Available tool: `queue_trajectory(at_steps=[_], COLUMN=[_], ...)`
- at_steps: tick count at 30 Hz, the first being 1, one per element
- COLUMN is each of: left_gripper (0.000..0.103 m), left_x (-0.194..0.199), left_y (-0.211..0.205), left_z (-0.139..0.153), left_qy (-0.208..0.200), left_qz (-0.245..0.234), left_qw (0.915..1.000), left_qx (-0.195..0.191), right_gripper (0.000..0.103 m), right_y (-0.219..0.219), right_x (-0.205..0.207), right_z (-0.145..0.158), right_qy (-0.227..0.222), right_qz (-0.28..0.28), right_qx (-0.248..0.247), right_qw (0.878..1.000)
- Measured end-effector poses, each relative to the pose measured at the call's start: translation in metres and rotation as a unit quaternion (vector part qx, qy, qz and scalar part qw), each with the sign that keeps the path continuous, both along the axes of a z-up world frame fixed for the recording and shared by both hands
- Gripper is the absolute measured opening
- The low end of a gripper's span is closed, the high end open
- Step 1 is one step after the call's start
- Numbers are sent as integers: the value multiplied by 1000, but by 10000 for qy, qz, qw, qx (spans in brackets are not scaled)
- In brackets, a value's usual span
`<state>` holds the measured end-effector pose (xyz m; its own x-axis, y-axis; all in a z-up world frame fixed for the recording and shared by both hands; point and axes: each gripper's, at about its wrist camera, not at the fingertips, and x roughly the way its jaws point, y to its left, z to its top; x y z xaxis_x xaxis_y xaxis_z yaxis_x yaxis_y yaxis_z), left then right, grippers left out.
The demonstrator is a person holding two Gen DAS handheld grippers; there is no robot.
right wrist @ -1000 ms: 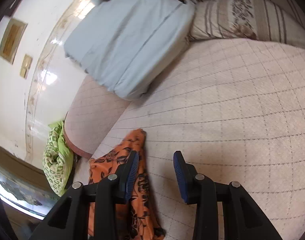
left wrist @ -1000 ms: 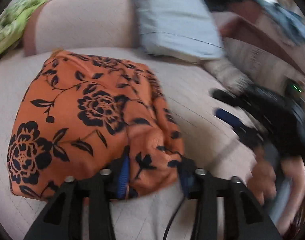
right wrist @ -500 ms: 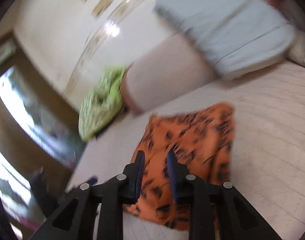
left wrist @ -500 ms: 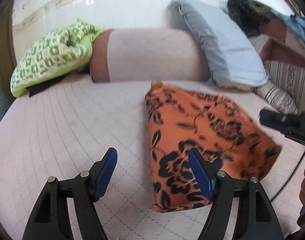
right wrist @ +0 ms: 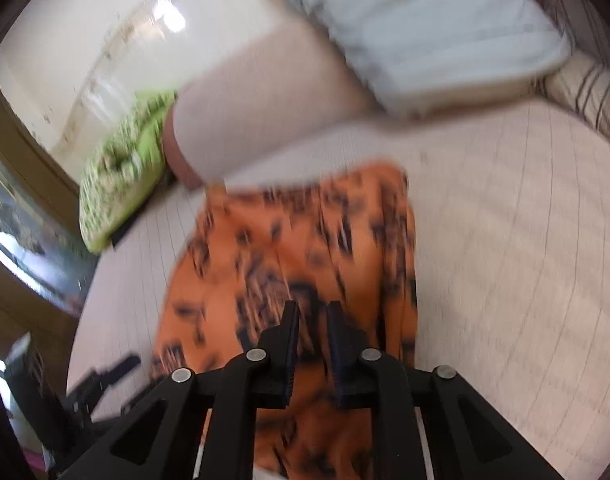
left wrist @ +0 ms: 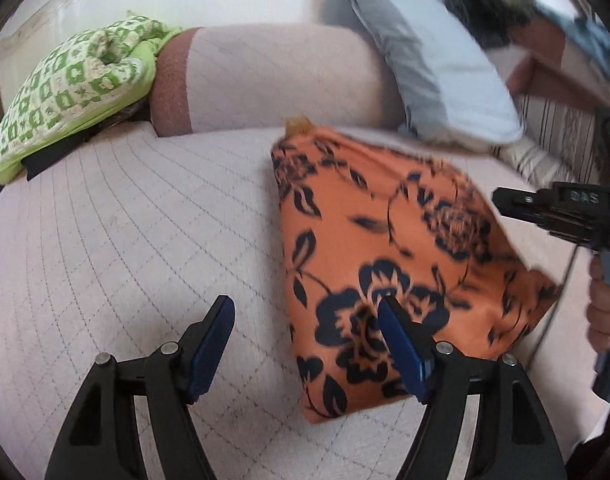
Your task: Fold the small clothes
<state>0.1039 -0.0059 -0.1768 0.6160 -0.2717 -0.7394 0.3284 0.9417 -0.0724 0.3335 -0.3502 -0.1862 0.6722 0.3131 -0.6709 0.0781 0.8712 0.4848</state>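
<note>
I am holding my left gripper (left wrist: 305, 344) with its jaws spread wide and nothing between them — its right finger is hanging over the near edge of the orange flowered garment (left wrist: 389, 264), its left finger over bare quilted bedspread (left wrist: 117, 240). Those jaws have not been opening further in this last instant; the widening came just before. The garment is lying folded on the bed, near the long pale bolster (left wrist: 273, 80) and the grey-blue pillow (left wrist: 437, 68) at the head. A green patterned cushion (left wrist: 73, 88) is sitting off at the far left corner.

My right gripper (right wrist: 311, 332) is hovering over the same garment (right wrist: 297, 240), its jaws having just been closing — only a narrow slit is showing between them. The picture there is blurred, and I cannot tell whether any cloth is caught in that slit. In the left view my right hand (left wrist: 605, 312) is gripping its tool's handle beside the garment's right edge.
</note>
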Motion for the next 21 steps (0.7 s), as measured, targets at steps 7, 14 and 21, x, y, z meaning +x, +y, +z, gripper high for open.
queue_trajectory(at_steps=[7,14,21], left_gripper=[75,76,76], left_x=[10,12,13], left_y=[-4,-13,2], left_z=[-11,-23,4], left_qy=[114,333,-81], left_qz=[-56,-314,-281], left_qw=[9999,9989,9988], left_qx=[8,136,-398], right_gripper=[18,16,57], right_y=[1,-9,-43], right_x=[83,125,56], right_z=[1,-49,-8], right_qy=[86,792,219], right_qz=[225,-40,-293], right_qx=[110,399,909], right_qw=[9997,9961,9952])
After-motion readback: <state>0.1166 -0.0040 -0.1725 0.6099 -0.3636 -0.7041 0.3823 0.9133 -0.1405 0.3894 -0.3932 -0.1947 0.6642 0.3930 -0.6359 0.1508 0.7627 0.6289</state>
